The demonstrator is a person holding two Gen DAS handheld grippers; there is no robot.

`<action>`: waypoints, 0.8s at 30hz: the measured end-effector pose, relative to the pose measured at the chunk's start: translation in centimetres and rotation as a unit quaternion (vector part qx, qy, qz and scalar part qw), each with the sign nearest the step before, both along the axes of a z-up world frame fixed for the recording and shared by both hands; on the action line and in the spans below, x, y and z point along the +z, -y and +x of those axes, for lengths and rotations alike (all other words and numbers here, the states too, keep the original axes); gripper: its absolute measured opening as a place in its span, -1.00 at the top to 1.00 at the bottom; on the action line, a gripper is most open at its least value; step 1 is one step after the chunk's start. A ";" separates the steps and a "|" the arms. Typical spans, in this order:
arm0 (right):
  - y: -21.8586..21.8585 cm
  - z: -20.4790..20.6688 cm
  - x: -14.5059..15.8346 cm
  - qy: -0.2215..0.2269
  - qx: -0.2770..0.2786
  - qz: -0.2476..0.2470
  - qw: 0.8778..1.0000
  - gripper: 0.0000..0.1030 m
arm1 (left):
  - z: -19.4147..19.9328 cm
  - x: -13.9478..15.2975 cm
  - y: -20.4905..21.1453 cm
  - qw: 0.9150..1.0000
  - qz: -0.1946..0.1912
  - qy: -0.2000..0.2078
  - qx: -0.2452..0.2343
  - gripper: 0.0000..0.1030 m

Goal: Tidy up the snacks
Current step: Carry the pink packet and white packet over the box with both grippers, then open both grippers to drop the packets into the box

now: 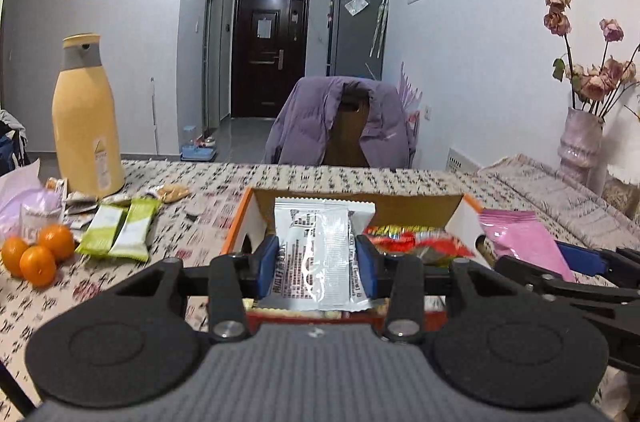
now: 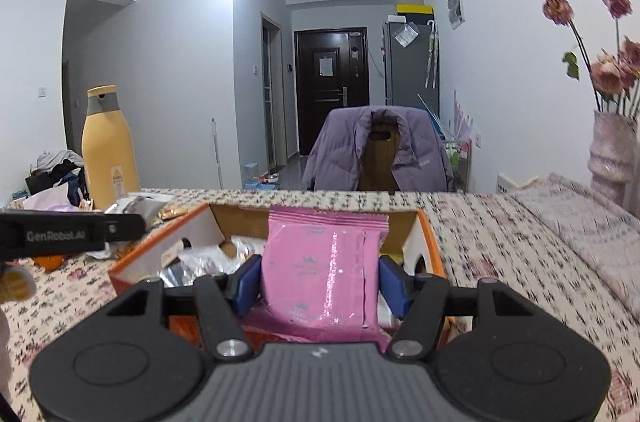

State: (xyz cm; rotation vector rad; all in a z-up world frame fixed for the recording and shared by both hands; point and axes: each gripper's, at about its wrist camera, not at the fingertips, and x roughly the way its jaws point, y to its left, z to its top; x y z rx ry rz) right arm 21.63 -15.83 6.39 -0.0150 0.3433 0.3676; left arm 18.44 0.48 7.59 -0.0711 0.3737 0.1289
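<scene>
Left gripper [image 1: 325,254]: I have its blue pads pinching a silver-white packet [image 1: 320,246] by the sides, held upright over the box.
Right gripper [image 2: 320,282]: pinching a pink packet [image 2: 324,270] the same way, also above the box.
Box [image 1: 256,218]: orange-edged cardboard, open-topped, on the table; red wrappers [image 1: 416,236] and other snacks already lie inside.
Doing it well: I'd keep both packets upright, hold the two grippers apart, and release each only over a free gap.
Loose snacks: green bars [image 1: 118,232] and oranges [image 1: 38,254] wait at left, near a yellow bottle [image 1: 86,118].
Surface: patterned tablecloth [image 1: 192,190], probably soft; motion blur hides detail.
Room: jacket-draped chair [image 1: 340,118], dark door, dried roses [image 1: 592,74].
</scene>
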 end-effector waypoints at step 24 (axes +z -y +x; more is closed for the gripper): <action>-0.1 8.9 -2.9 -0.021 -0.023 0.014 0.999 -0.18 | 8.6 -4.9 -0.9 0.999 -0.021 -0.034 0.013 0.17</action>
